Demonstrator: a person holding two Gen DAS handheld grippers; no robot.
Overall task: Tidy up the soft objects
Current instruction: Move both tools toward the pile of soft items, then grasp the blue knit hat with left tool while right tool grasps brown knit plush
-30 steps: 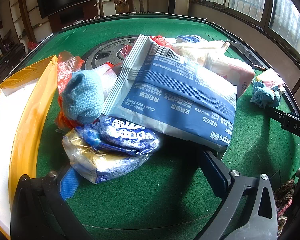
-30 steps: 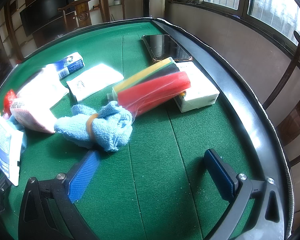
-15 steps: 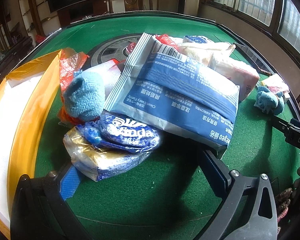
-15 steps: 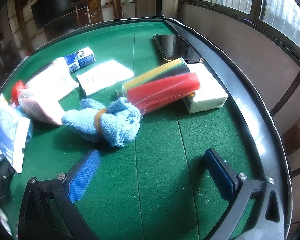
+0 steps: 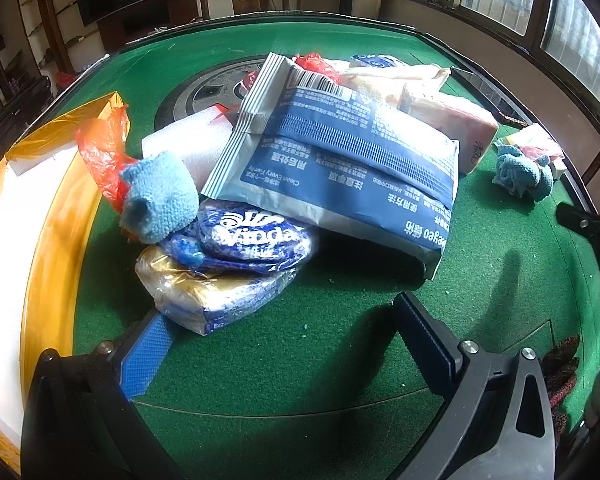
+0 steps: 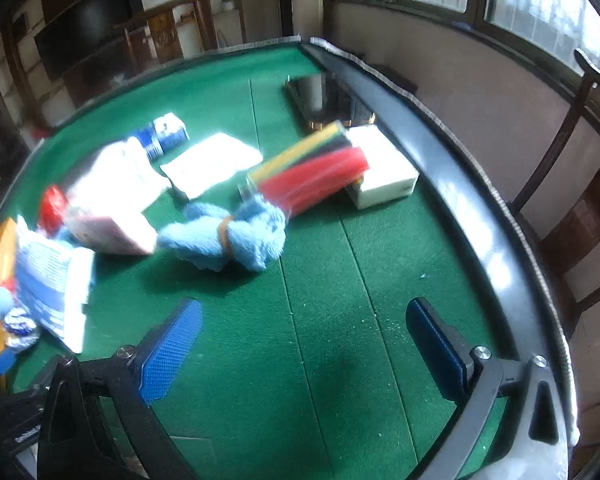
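Note:
A pile of soft goods lies on the green felt table (image 5: 340, 360): a large blue-and-white wipes pack (image 5: 340, 160), a blue Vinda tissue pack (image 5: 256, 238) on a gold-wrapped pack (image 5: 208, 292), a rolled blue towel (image 5: 160, 196) and a pink tissue pack (image 5: 448, 120). My left gripper (image 5: 280, 332) stands open just in front of the gold pack. In the right wrist view a blue towel bound with a rubber band (image 6: 228, 236) lies beyond my open right gripper (image 6: 304, 332), beside a red-and-yellow sleeve of cloths (image 6: 312, 176).
A yellow-rimmed white box (image 5: 40, 240) stands at the left. A white tissue block (image 6: 384, 172), a flat white pack (image 6: 212, 160) and a dark phone (image 6: 324, 96) lie near the table's black raised rim (image 6: 480, 216). A wooden chair (image 6: 580, 160) stands beyond it.
Both grippers have drawn back and lifted a little, so the pile and the banded towel sit farther off. The right view has swung and blurred. Neither gripper has taken hold of anything.

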